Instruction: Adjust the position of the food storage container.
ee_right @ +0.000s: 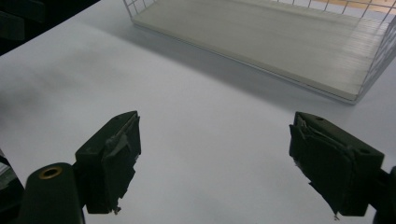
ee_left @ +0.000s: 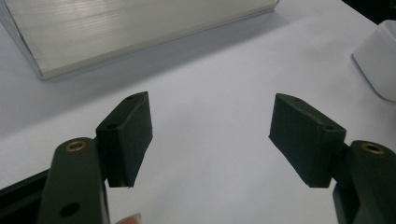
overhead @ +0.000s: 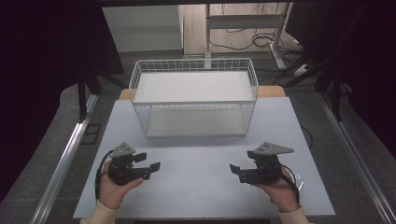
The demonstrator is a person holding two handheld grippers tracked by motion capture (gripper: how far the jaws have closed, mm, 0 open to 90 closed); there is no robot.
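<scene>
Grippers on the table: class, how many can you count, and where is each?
2. The left gripper is at the near left of the white table, the right gripper at the near right. Both have jaws open and empty.

Beyond my left gripper (ee_left: 210,135), a white object (ee_left: 379,60) was cut off by the frame edge, unidentifiable. Ahead of my right gripper (ee_right: 215,158), the wire basket (ee_right: 369,70) was cropped.

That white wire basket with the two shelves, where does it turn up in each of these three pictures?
High view: the white wire two-shelf basket stands at the table's far middle.
Left gripper view: its lower shelf fills the top left.
Right gripper view: it runs along the top, centre to right.
Shared landmark: the white tabletop under it.
</scene>
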